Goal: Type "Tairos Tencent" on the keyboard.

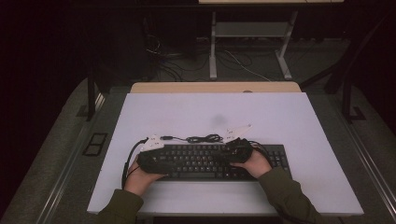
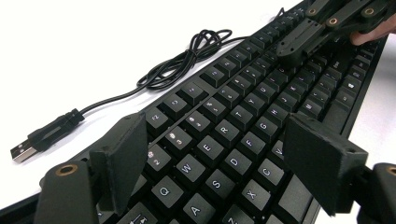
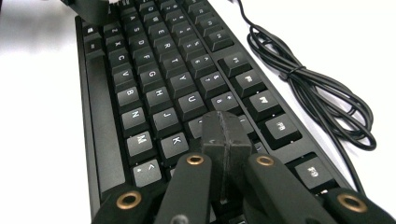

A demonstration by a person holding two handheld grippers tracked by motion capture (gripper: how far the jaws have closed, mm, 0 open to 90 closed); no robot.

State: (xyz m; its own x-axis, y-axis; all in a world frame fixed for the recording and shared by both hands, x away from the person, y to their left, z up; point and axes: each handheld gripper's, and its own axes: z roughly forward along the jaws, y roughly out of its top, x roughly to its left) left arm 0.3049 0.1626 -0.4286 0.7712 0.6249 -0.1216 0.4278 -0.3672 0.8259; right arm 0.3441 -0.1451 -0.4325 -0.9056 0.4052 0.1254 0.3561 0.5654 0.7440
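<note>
**A:** From above: a person at a white table (image 1: pixel 280 116) works a black keyboard (image 1: pixel 205 161) lying along the near edge, a gripper in each hand. What do the close cameras add?

**B:** Key legends, for one. The left gripper view reads Q, W, E, R, T down the rows; the high view gives just a dark slab. The left gripper (image 2: pixel 219 163) hangs over the keyboard's left end with its jaws spread wide, nothing between them.

**A:** And the right gripper (image 1: pixel 238 148)?

**B:** Its own camera shows the jaws pressed together, pad against pad, tips down among the keys beside K and the row above. Whether they touch a key I cannot tell. The left gripper view catches that same tool farther off, over the far keys.

**A:** The cable (image 1: pixel 203 138)?

**B:** Overhead it is a thin loop on the table just behind the keyboard. The left gripper view shows its USB plug (image 2: pixel 28 147) lying free on the white surface; the right gripper view shows the bundled coil tied at the middle.
</note>
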